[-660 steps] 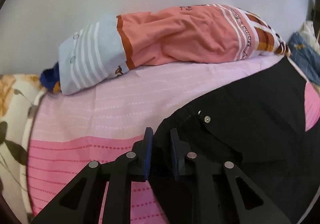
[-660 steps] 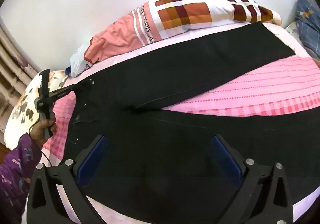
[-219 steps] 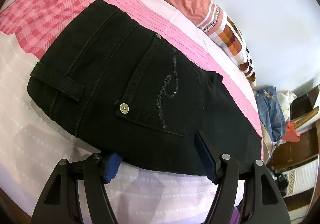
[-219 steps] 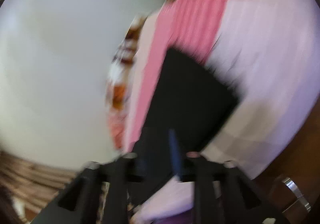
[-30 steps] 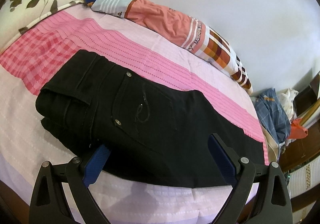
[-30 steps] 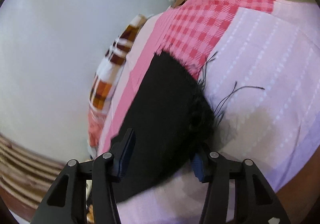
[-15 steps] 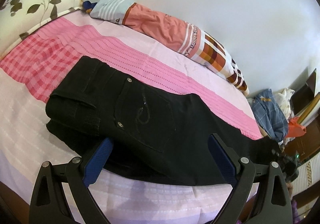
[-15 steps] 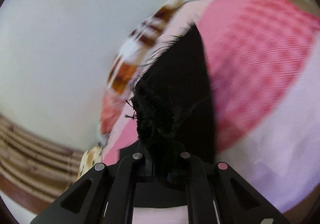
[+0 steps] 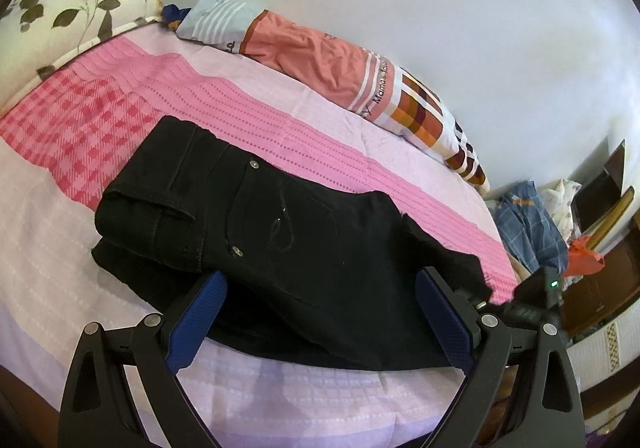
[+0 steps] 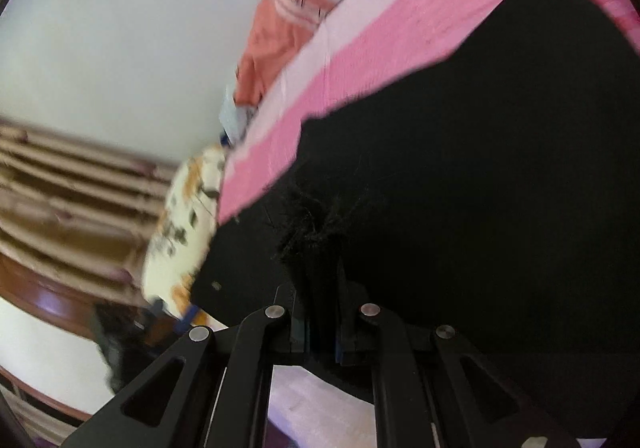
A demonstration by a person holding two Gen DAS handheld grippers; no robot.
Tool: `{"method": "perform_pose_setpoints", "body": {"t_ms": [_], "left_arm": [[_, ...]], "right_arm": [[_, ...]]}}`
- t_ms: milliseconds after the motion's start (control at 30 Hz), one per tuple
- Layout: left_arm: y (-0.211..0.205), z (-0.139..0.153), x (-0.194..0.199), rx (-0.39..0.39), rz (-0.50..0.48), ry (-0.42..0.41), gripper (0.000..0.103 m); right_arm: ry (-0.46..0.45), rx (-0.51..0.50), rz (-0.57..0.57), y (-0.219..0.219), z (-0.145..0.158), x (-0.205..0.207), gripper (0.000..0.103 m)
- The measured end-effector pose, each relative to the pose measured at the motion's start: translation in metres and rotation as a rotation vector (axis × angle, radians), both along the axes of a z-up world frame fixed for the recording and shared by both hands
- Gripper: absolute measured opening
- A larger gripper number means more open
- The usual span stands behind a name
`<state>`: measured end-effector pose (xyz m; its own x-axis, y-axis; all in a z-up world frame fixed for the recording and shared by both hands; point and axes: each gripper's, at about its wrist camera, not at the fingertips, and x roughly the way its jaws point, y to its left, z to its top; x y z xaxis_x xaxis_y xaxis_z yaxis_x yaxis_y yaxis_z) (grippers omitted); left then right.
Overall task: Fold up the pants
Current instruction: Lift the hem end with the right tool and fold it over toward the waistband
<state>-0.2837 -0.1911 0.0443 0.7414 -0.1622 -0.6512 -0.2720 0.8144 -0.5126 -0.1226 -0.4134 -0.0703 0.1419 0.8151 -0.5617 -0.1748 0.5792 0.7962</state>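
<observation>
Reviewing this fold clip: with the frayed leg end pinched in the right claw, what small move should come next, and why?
Probably carry the frayed hem on toward the waistband and lay it there. The right claw is shut on the hem, the black pants lie on the pink bedspread with legs doubled, and the left claw hangs open, holding nothing.

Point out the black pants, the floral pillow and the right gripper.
black pants [image 9: 280, 248], left wrist view, on the back pocket.
floral pillow [image 9: 80, 3], left wrist view, on its printed cover.
right gripper [image 10: 320, 276], right wrist view, between the tips clamping the frayed hem.
</observation>
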Motion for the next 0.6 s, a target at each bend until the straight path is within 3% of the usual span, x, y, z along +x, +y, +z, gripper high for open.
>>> {"method": "perform_pose_setpoints", "body": {"t_ms": [333, 600], "left_arm": [[-0.002, -0.008, -0.001, -0.021, 0.004, 0.02, 0.094], [-0.008, -0.012, 0.003, -0.01, -0.015, 0.045, 0.094]], "right_arm": [[-0.08, -0.093, 0.075, 0.024, 0.006, -0.013, 0.01], [-0.113, -0.107, 0.164, 0.048, 0.004, -0.026, 0.027]]}}
